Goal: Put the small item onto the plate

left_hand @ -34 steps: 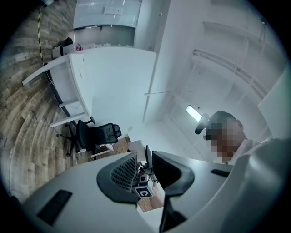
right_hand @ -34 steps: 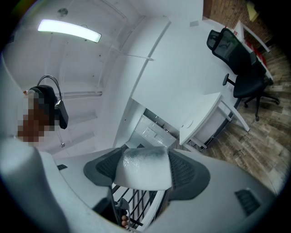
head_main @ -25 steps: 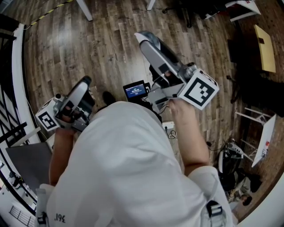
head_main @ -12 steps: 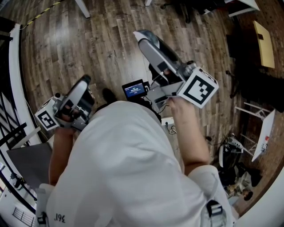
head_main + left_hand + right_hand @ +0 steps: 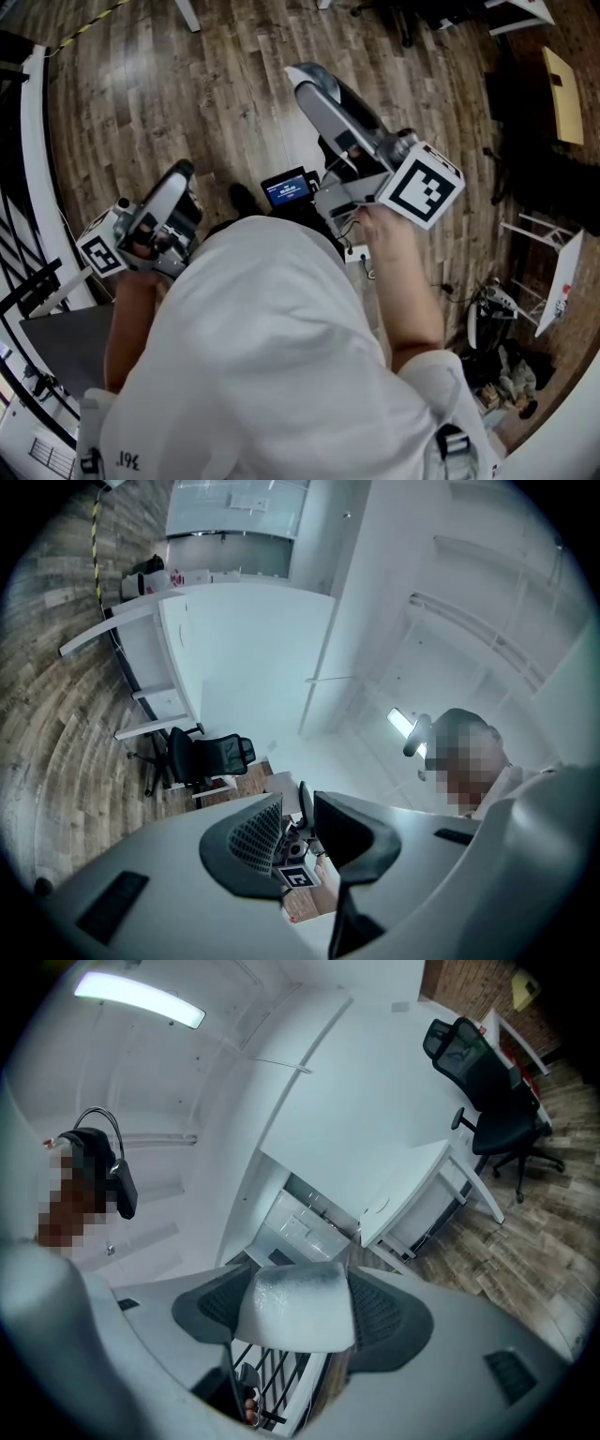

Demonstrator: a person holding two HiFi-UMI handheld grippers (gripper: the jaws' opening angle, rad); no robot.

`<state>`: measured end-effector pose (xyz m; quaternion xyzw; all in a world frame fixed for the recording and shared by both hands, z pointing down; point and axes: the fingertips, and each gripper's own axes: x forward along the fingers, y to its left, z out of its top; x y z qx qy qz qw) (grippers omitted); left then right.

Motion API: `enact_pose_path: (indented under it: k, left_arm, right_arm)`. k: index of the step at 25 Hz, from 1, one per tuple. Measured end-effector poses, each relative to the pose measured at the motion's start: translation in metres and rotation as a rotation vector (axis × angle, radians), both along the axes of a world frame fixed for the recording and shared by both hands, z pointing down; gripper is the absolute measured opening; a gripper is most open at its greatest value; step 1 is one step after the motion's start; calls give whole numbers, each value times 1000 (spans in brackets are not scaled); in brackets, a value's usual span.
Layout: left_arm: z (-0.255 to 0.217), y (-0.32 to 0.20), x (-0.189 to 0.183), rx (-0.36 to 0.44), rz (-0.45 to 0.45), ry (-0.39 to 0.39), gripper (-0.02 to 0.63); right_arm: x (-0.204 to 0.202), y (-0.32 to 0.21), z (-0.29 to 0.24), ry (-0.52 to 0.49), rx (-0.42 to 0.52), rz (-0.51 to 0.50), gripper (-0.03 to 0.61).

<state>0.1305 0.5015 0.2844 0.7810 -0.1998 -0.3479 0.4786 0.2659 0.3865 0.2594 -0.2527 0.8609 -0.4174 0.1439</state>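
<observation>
Between the jaws of the right gripper [image 5: 300, 1314]: the small item [image 5: 292, 1290], pale and blocky, pinched from both sides and standing proud of the pads. Raised in front of the white-clad torso [image 5: 272, 356], pointed up and away over the wooden floor [image 5: 206, 103]. Left gripper [image 5: 298, 829] empty, jaws a narrow gap apart, held low at the other side. No plate in any view, no table edge to steer by; only a white desk [image 5: 427, 1194] and an office chair [image 5: 489, 1072] farther out. Probably a carry step. To do it well: hold the pinch firm, find the plate first, level the gripper before lowering, set down near the middle, then release.
</observation>
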Motion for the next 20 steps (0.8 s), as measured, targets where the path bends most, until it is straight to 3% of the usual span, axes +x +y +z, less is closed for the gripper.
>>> enact_pose_path:
  k: [10,20]
  left_arm:
    - [18,-13,-42,-31,4,-1,104]
    - [27,-109,-61,-48,-69,-20,104]
  right_arm:
    - [-36,-14,15,41,-23,14,314]
    - [-66,-118,30,27,-42,-68,314]
